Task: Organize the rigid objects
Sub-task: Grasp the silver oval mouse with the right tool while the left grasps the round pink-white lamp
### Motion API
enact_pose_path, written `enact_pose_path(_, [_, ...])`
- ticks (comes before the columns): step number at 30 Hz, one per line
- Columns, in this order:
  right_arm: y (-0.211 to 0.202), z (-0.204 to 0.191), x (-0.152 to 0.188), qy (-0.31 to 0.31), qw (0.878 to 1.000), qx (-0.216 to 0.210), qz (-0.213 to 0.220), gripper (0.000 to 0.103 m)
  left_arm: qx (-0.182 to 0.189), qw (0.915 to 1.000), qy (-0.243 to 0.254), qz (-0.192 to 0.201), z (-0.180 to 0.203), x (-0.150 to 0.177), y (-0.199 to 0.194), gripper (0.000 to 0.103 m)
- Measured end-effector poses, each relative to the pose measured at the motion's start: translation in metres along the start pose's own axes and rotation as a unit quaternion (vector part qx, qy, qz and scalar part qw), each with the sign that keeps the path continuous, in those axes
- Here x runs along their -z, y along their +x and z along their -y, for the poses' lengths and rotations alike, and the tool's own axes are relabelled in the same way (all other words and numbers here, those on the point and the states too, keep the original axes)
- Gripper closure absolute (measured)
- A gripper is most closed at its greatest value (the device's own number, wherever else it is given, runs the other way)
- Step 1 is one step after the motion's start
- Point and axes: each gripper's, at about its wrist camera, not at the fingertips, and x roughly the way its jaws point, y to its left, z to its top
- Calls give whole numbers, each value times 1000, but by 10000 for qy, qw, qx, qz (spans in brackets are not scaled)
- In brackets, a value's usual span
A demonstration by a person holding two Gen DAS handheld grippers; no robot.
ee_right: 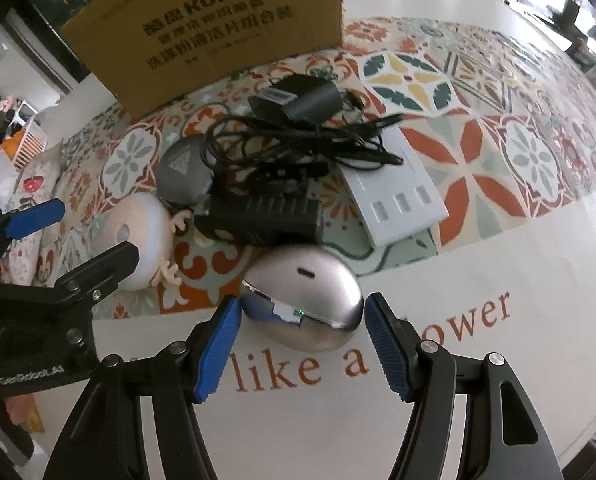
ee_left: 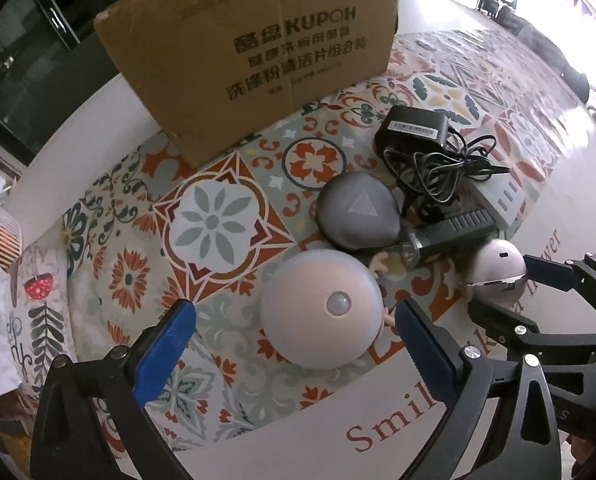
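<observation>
**Left wrist view and right wrist view: two spread grippers at a cluster of small objects**

In the left wrist view, the left gripper (ee_left: 296, 326) is seen spread wide, its blue pads (ee_left: 166, 350) set on either side of a round white sensor light (ee_left: 322, 308) that lies on the patterned tablecloth (ee_left: 214, 224). Nothing is gripped; whether the right-hand pad touches the light's edge cannot be told. Beyond the light, a grey rounded case (ee_left: 358, 210) with a triangle mark is shown, with a black power adapter (ee_left: 412, 128) and its tangled cable (ee_left: 438, 172) behind it. A cardboard box (ee_left: 250, 56) stands at the far edge of the cloth. The right gripper (ee_left: 510, 286) is visible at the right, its fingers placed about a silver egg-shaped device (ee_left: 498, 268).

In the right wrist view, the right gripper (ee_right: 302, 326) is shown open, the silver egg-shaped device (ee_right: 304, 300) lying between its pads where the cloth's pattern meets its white border. The left-hand pad lies against or just beside the shell, the other is slightly apart; no grasp is made. A green light on the device's seam is revealed only here. A white power strip (ee_right: 398, 196) and a black ribbed block (ee_right: 260, 218) are shown far more fully here than in the other view. The left gripper (ee_right: 82, 232) and the round white sensor light (ee_right: 138, 240) appear at the left.
</observation>
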Motion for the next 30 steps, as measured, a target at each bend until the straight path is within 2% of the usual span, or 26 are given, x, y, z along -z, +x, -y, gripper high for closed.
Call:
enact_pose_path(2, [0,2,1,17,10000,3,14,38,19,10000,5,-41,1,-2,4,2])
enact_pose_path(6, [7,6,0,71,10000,-9,-63,38,283,9993,-48,-222,3,-4,16,8])
enact_pose_path(9, [8,7,-2,4,9999,116,-17,38,285,9994,-79,-198,5,-7,20,8])
enact_pose_path(14, [10,9,-5,-76,9996,272,100,38,348,9986,-176,-371,5,-9,33,9])
enact_pose_path(18, [9,9,-8,-146,9991,373,151,38,326,9982,-229,-442,9,-12,43,13])
enact_pose_path(20, [10,5,-11,-227,9991,316,161,38,366,9981,-230,-436,13,-11,47,15])
enact_pose_path(25, [11,4,-13,-267,9992,106,260,38,475,9972,-349,-457,18,-7,45,28])
enact_pose_path(30, [10,6,-8,-340,9989,-61,331,39,445,9968,-497,-429,23,9,40,28])
